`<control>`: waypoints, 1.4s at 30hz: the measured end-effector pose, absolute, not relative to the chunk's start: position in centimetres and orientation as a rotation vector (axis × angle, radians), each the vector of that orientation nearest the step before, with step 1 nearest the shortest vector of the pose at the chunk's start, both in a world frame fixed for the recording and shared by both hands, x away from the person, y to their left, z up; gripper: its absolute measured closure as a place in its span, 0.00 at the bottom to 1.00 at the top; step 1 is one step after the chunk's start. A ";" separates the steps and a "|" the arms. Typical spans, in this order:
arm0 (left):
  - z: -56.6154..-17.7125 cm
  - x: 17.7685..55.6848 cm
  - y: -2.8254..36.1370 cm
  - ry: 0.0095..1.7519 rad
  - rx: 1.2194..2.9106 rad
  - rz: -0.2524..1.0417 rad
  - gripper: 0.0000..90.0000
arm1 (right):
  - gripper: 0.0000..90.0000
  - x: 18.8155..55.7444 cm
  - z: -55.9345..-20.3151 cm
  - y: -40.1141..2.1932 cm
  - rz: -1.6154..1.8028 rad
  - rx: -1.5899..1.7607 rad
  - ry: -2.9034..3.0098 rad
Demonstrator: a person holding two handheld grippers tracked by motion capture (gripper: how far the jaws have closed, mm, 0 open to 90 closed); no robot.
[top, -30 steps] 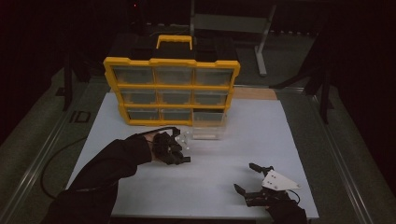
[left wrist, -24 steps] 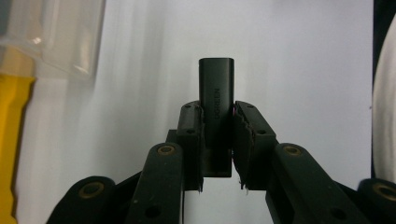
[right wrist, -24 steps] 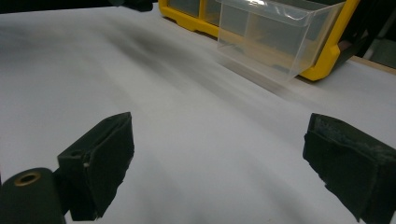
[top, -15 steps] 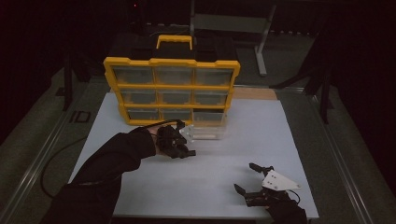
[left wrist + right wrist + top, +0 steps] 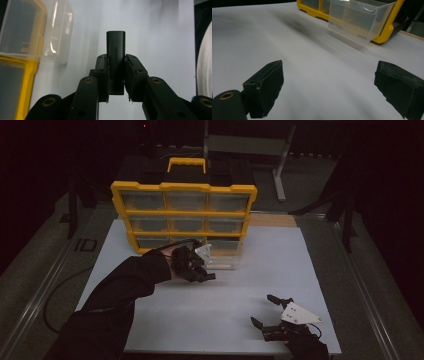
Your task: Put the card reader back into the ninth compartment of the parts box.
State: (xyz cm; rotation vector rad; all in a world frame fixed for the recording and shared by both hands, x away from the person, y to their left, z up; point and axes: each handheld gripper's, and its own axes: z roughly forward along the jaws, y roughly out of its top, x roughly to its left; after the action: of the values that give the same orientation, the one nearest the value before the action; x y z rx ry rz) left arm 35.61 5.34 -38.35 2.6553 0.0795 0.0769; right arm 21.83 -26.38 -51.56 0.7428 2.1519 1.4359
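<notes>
Now the left gripper clamps a black adapter beside the clear drawer; the right gripper gapes wide, empty

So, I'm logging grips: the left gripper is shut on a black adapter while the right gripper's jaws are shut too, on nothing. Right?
Not quite. The left gripper is shut on the black adapter, but the right gripper has its jaws wide open over the white table, as the right gripper view shows.

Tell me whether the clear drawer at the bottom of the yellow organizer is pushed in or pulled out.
Pulled out. The clear drawer juts forward past the yellow organizer frame, over the white tabletop. Contents: cannot tell.
</notes>
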 end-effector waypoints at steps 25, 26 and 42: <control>-36.0 38.3 4.4 0.157 2.576 0.100 0.83 | 0.10 21.9 -51.6 -26.4 1.439 0.741 2.151; -35.8 38.5 4.3 0.159 2.569 0.102 0.83 | 0.10 21.9 -51.6 -26.3 1.440 0.743 2.151; -35.1 40.3 3.0 0.218 2.524 0.158 0.83 | 0.10 21.8 -51.6 -26.3 1.449 0.750 2.148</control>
State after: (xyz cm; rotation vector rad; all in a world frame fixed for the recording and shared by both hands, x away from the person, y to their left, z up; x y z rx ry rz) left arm 40.33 2.97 -35.07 2.5244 0.2177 0.1582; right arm 21.80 -26.33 -51.56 0.7503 2.1477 1.4493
